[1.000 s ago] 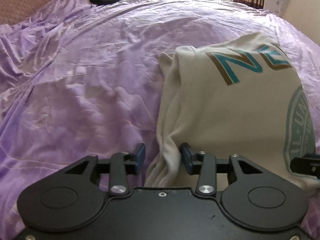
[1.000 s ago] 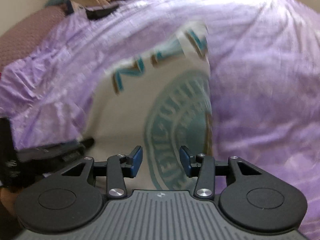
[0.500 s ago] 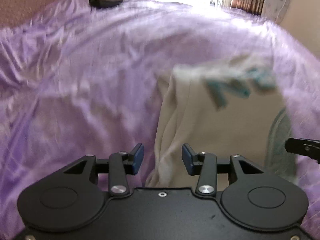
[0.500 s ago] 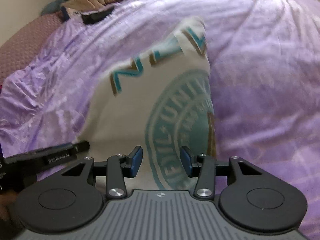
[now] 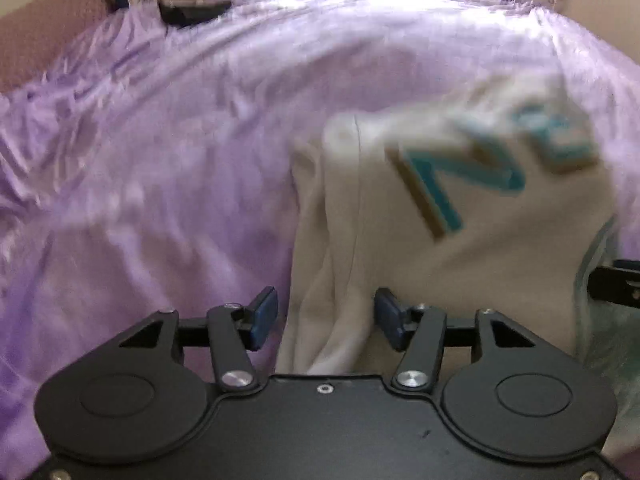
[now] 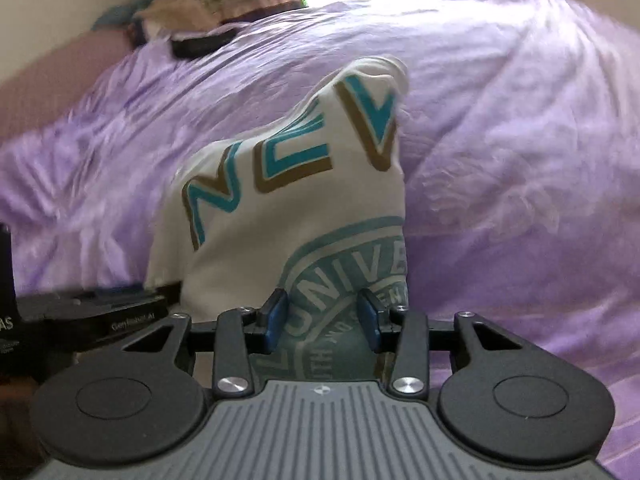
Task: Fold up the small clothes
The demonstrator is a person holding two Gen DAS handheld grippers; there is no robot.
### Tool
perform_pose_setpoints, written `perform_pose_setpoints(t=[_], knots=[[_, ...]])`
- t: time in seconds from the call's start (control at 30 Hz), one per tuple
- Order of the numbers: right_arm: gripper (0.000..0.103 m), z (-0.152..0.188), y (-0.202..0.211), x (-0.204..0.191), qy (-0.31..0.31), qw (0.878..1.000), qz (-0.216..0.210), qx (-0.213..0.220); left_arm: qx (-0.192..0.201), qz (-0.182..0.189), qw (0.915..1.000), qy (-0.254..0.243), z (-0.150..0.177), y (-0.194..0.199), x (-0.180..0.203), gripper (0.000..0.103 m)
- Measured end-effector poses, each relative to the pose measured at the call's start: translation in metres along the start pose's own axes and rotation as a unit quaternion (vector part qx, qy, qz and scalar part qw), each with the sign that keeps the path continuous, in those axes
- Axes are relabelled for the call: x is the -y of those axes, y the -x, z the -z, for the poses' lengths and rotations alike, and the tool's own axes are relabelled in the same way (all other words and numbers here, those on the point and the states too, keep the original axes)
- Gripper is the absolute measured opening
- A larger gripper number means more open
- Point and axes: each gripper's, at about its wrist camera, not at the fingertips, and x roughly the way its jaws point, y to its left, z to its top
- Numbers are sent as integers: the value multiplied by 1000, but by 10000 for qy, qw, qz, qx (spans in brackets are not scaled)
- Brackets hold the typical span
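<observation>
A cream shirt (image 5: 460, 248) with teal and gold letters and a round teal print lies folded on the purple bedsheet (image 5: 160, 160). My left gripper (image 5: 326, 318) is at the shirt's near left edge. Its jaws are opening, and a loose fold of cloth lies between the blue pads, untouched by the left one. In the right wrist view the shirt (image 6: 280, 208) runs away from my right gripper (image 6: 322, 316). Those jaws are closing over the round print, which lies flat between the pads. Each gripper shows at the edge of the other's view: the right gripper (image 5: 616, 284) and the left gripper (image 6: 92, 312).
A black object (image 5: 192, 8) lies at the far end of the bed, also visible as the black object (image 6: 200, 44). A pinkish cushion (image 5: 52, 28) borders the far left. Curtains and a bright window stand behind. The purple sheet (image 6: 520, 160) spreads wide to the right.
The left gripper's jaws have widened and it has drawn back along the shirt's left edge. The right gripper's jaws have narrowed, and it has shifted toward the shirt's right edge.
</observation>
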Motion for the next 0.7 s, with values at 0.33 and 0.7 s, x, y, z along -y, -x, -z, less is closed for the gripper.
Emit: perform_pose_setpoints(t=[0.33,0.7], knots=[[14,-59,-57,29,-546,9979,23,350,130,389,9991,83,-29,-69,10,75],[37,-90,-49,25,-518,9948,277,834,127,-70,9998,-98,-63,-113,8,76]])
